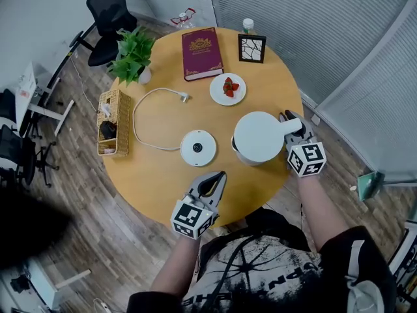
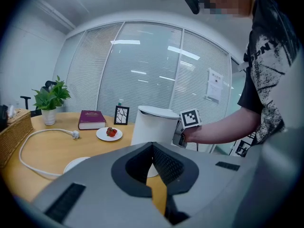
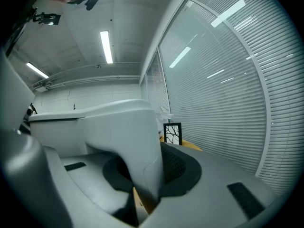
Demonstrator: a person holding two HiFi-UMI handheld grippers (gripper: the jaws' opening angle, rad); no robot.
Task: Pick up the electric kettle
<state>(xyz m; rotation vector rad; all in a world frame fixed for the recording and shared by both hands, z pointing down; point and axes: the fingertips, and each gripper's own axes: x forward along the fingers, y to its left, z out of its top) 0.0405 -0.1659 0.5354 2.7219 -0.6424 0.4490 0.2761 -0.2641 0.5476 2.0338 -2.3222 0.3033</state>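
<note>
Round and of pale wood, the table [image 1: 163,197] carries everything we see. The electric kettle [image 1: 258,135] stands near its right edge, a smooth white cylinder with the lid shut, so its inside is hidden from us. The right gripper [image 1: 288,120] pinches the kettle's handle [image 3: 140,141] between its ribbed dark pads. The left gripper [image 1: 220,178] hovers over the near edge with its jaws pressed together on nothing.

Just left of the kettle lies its round white base [image 1: 197,147], whose white cord [image 1: 138,119] loops out to a loose plug [image 1: 184,96]. Behind the kettle, a white plate [image 1: 218,96] holds what look like strawberries [image 1: 230,87]. At the left edge, a woven wicker basket [image 1: 121,95] holds dark and pale items that we cannot identify. A white pot [image 1: 144,75] behind it holds a leafy green plant [image 1: 133,52]. Along the far edge lie a maroon book [image 1: 202,53] and a black picture frame [image 1: 251,47], which partly hides a bottle [image 1: 247,25].
</note>
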